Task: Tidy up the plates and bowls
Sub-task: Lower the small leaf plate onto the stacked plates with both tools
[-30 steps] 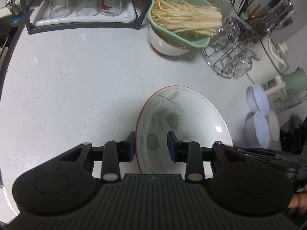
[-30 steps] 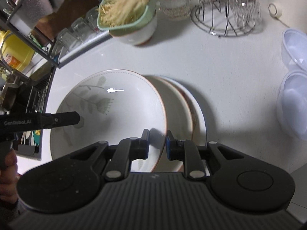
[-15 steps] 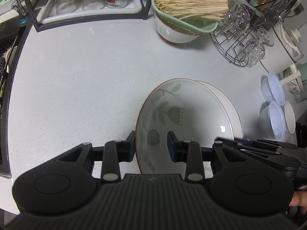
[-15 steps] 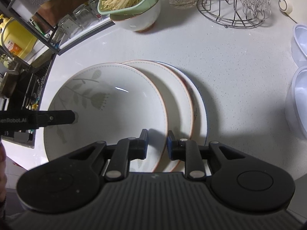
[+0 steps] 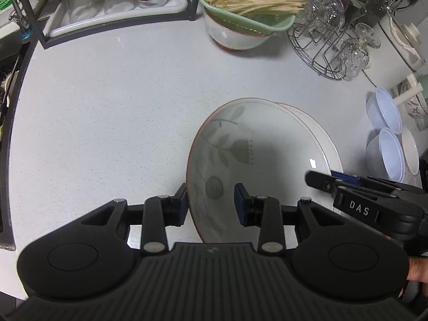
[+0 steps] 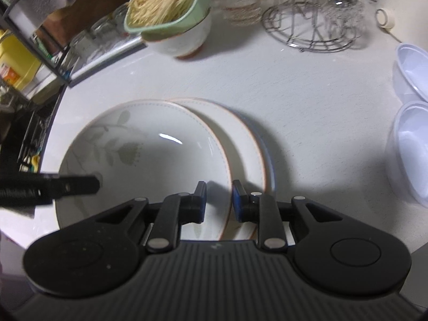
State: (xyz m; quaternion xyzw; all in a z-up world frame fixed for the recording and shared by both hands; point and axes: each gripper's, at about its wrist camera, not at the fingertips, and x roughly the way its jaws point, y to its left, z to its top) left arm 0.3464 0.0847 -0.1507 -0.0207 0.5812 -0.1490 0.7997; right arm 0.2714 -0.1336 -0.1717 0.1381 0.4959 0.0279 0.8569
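Plates come first: a deep, pale ceramic plate with a grey leaf print and a thin red-brown rim sits on the speckled white desk, lying partly over a plainer white plate with the same red-brown edge, which in turn seems to rest on a further plate whose bluish edge just shows at the right. The left tongs straddle the leaf plate's near-left rim, one pad outside and one inside, with a gap showing at the inner pad, so they look nearly closed but not pinching it. The right tongs straddle the opposite rim the same way; whether their pads press the rim cannot be told. Judging by this, the leaf plate has been brought onto the pile but is off-centre, so the stack needs squaring up. Further out, a white ceramic bowl carrying a green plastic colander of pale dry noodles stands at the back, and two translucent bluish plastic bowls lie on their sides at the right, unsorted; these appear to be the work left.
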